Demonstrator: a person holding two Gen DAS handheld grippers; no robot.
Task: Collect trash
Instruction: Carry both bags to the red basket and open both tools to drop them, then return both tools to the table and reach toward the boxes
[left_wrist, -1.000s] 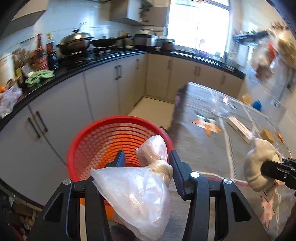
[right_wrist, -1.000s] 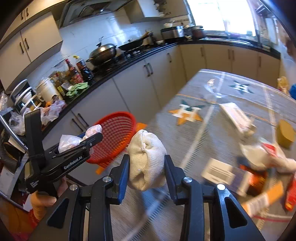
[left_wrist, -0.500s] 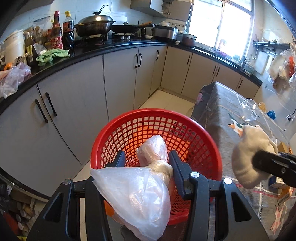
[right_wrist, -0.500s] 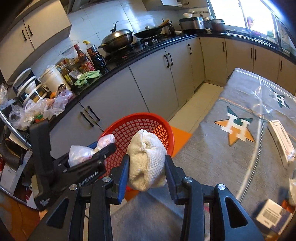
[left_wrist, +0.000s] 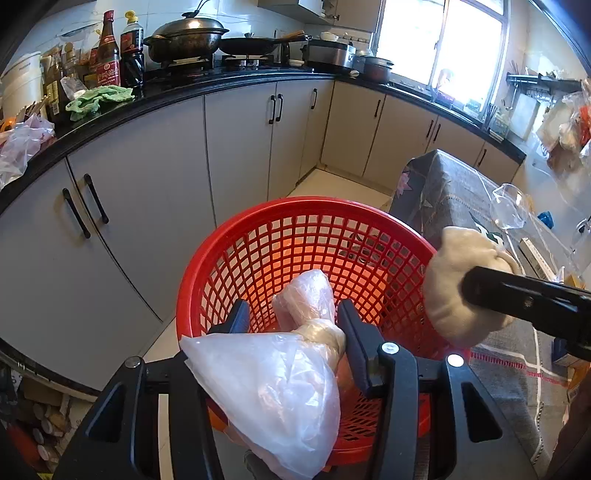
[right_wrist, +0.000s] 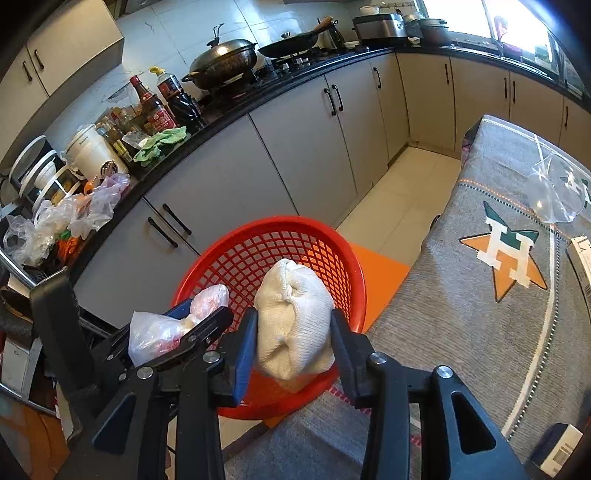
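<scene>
A red mesh basket (left_wrist: 258, 236) (right_wrist: 258, 236) stands on the floor beside the table. My left gripper (left_wrist: 291, 314) is shut on a knotted clear plastic bag (left_wrist: 280, 373) and holds it over the basket's near rim; the bag also shows in the right wrist view (right_wrist: 159, 332). My right gripper (right_wrist: 293, 325) is shut on a cream cloth bundle (right_wrist: 293, 325) over the basket's right rim. The bundle also shows in the left wrist view (left_wrist: 454, 280).
Grey cabinets (left_wrist: 147, 192) under a black counter with bottles, a wok and bags lie beyond the basket. The table with a grey star-patterned cloth (right_wrist: 480, 314) is to the right, carrying a clear bag (right_wrist: 557, 195) and boxes. An orange stool (right_wrist: 380, 273) sits under the basket.
Both grippers have moved left, off the table, with their loads still held. They now hang over the red basket, which has come closer and centred in both views.
</scene>
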